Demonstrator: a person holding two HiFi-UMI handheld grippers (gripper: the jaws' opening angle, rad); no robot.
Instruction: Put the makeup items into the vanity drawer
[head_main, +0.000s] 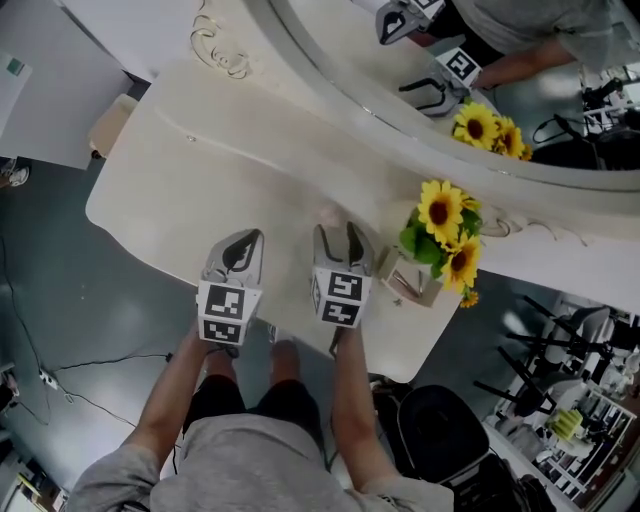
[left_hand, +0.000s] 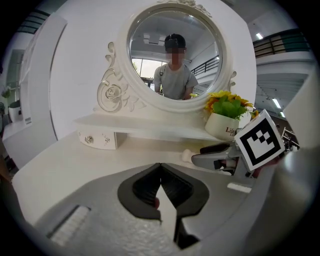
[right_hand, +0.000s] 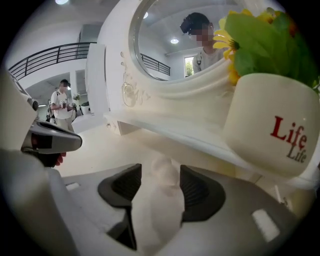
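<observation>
A pale, soft-looking makeup item (right_hand: 157, 210) lies on the cream vanity top (head_main: 200, 170), in the gap of my right gripper (right_hand: 160, 172). Those jaws stand open around it, and its far end (head_main: 330, 214) pokes out past the tips. It also shows as a small pale knob (left_hand: 187, 156) in the left gripper view, in front of the right gripper (left_hand: 200, 154). My left gripper (head_main: 244, 242) hovers over the vanity beside the right one (head_main: 338, 238), its pads (left_hand: 160, 167) meeting at the tip. A small drawer (left_hand: 95, 140) with a crystal knob sits closed under the mirror shelf, at the far left.
A white pot (head_main: 410, 282) marked "Life" (right_hand: 270, 130) with sunflowers (head_main: 445, 225) stands just right of the right gripper. The oval mirror (left_hand: 175, 55) and its low shelf (left_hand: 150, 127) run along the back. The vanity's front edge (head_main: 150, 255) is near the person's legs.
</observation>
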